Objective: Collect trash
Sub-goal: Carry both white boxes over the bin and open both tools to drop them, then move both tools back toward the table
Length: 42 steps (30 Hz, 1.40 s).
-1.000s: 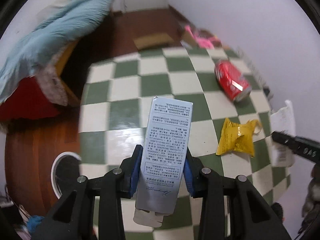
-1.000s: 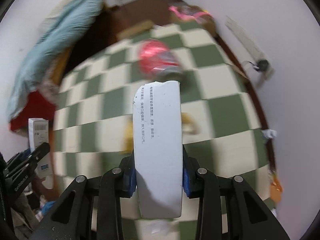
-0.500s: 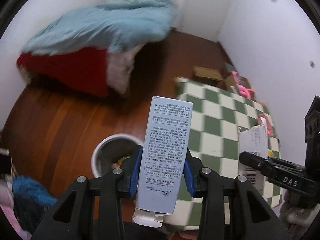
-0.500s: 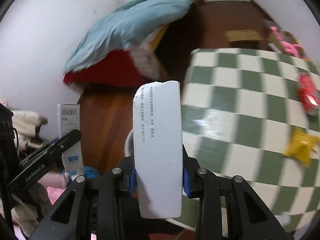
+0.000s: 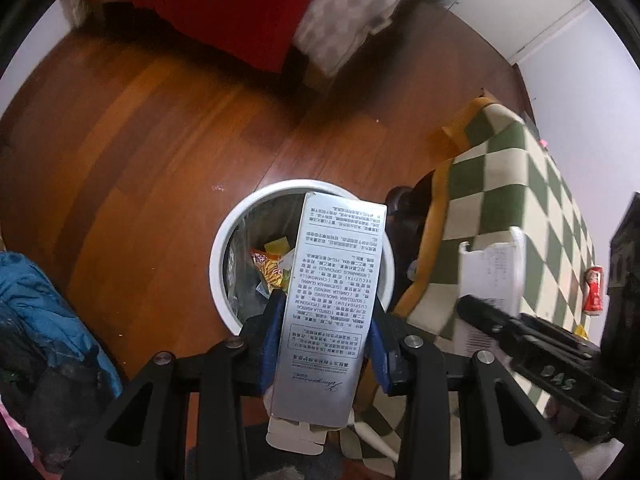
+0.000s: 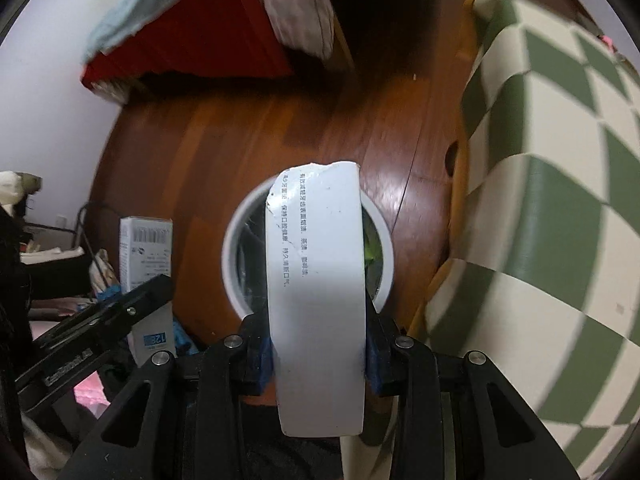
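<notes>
My left gripper (image 5: 324,332) is shut on a tall silver carton (image 5: 330,300) printed with small text, held over the white round bin (image 5: 224,240). Wrappers lie inside the bin. My right gripper (image 6: 318,340) is shut on a white carton (image 6: 318,280) with a torn top edge, above the same white bin (image 6: 234,240). Each view shows the other gripper: the right one with its white carton (image 5: 492,276) at right, the left one with its silver carton (image 6: 146,248) at left.
The bin stands on a wooden floor (image 5: 140,128) beside a green-and-cream checkered rug (image 5: 520,200) with an orange border. A red can (image 5: 594,290) and a yellow wrapper (image 5: 581,332) lie on the rug. A red bed with a blue blanket (image 6: 192,40) is behind. Blue clothing (image 5: 44,312) lies left.
Both grippers, still holding their cartons, swung from above the checkered rug across to the wooden floor and sank toward the white bin, which now lies right under them.
</notes>
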Each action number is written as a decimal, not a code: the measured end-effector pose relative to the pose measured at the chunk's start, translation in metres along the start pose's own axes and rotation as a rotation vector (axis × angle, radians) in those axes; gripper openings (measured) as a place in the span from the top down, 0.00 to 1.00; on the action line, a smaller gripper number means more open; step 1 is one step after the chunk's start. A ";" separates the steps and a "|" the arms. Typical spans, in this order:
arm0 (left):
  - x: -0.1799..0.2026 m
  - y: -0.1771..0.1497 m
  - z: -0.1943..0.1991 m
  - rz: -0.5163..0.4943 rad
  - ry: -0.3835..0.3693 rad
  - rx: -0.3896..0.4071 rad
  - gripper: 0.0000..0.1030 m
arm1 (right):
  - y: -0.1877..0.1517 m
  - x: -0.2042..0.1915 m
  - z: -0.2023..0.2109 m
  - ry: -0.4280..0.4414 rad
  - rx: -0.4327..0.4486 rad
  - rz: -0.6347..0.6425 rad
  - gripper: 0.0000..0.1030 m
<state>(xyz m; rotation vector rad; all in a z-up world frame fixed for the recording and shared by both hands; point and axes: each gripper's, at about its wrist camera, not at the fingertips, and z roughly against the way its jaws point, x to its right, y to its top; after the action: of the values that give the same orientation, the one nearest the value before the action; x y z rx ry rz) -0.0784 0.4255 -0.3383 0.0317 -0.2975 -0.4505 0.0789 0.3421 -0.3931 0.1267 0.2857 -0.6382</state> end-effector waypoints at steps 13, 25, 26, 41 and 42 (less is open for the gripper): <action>-0.024 0.012 -0.036 0.024 0.130 0.004 0.06 | 0.020 0.009 -0.081 -0.060 -0.102 0.003 0.63; -0.031 -0.002 -0.005 -0.009 0.277 0.095 0.06 | 0.011 -0.013 -0.048 -0.213 -0.035 0.090 0.00; -0.030 -0.005 0.001 -0.021 0.309 0.116 0.06 | 0.009 -0.015 -0.044 -0.226 -0.027 0.094 0.00; -0.013 -0.058 0.066 -0.054 0.340 0.214 0.06 | -0.057 -0.017 0.046 -0.212 0.099 0.089 0.00; -0.012 -0.061 0.071 -0.055 0.339 0.219 0.06 | -0.060 -0.018 0.053 -0.209 0.108 0.090 0.00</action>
<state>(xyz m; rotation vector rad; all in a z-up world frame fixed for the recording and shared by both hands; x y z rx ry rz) -0.1352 0.3780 -0.2791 0.3276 -0.0115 -0.4577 0.0405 0.2937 -0.3392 0.1739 0.0438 -0.5719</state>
